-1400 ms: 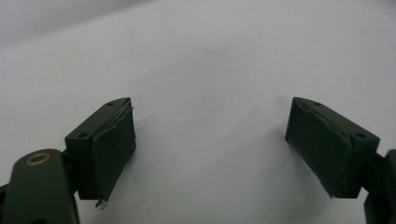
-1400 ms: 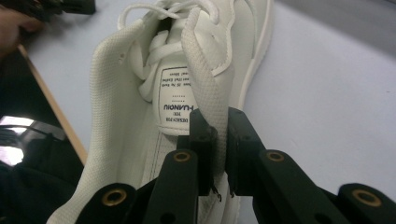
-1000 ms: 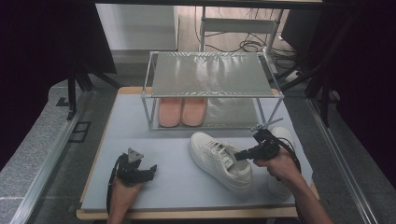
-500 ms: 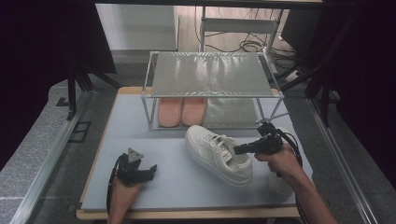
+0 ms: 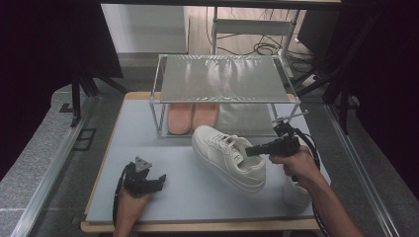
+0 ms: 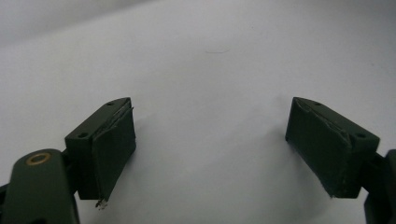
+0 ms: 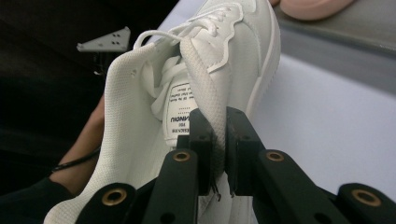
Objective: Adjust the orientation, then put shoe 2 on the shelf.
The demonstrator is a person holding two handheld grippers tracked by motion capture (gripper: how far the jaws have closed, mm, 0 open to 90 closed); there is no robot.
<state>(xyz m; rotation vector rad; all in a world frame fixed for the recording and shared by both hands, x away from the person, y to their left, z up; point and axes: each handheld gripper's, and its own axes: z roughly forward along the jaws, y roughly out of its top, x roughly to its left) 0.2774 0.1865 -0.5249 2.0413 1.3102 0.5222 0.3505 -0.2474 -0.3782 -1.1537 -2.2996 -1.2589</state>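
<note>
Risk of slippage: white sneaker (image 5: 229, 155) pinched by collar edge only in right gripper (image 7: 218, 140); toe drooping. Left gripper (image 6: 210, 149) open, idle, empty.

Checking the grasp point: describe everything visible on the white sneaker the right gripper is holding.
The white sneaker is a low-top with white laces, a smooth leather-like upper, a mesh-lined collar, a thick white sole and a printed label inside the tongue. The right gripper is shut on the collar edge at one side of the opening. In the high view the shoe tilts, toe toward the rack, in front of it and above the grey mat. Whether the sole touches the mat cannot be told.
</note>
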